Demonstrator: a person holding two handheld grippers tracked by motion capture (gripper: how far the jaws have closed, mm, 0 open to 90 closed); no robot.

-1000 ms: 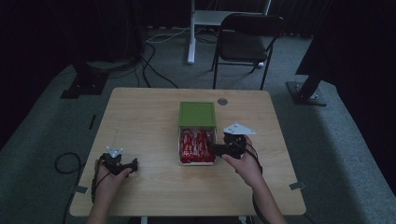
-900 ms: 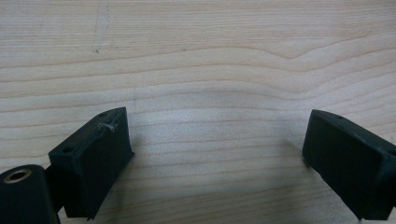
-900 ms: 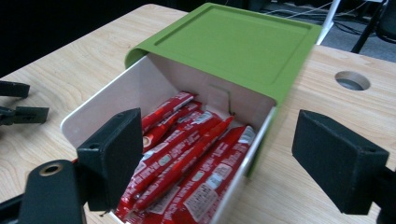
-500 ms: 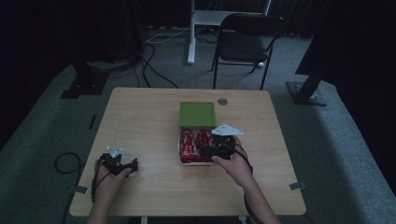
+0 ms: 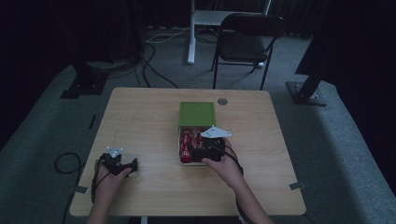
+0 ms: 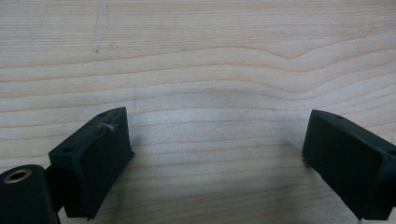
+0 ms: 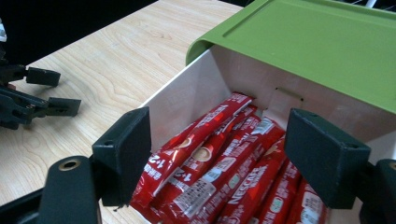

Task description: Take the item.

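The right gripper (image 7: pixel 217 154) jaws have just been narrowing yet stand wide, gripping nothing, now above the red sachets (image 7: pixel 224 172) in the open white box (image 5: pixel 179 144) at mid-counter, having crossed in from its right side, so a pick looks imminent. The left gripper (image 6: pixel 215 154) rests wide open and empty on the bare counter (image 6: pixel 196 56)

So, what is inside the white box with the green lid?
The white box holds red coffee-mix sachets, lying side by side and overlapping. The green lid covers the far part, so what lies under it, and under the top sachets, cannot be seen.
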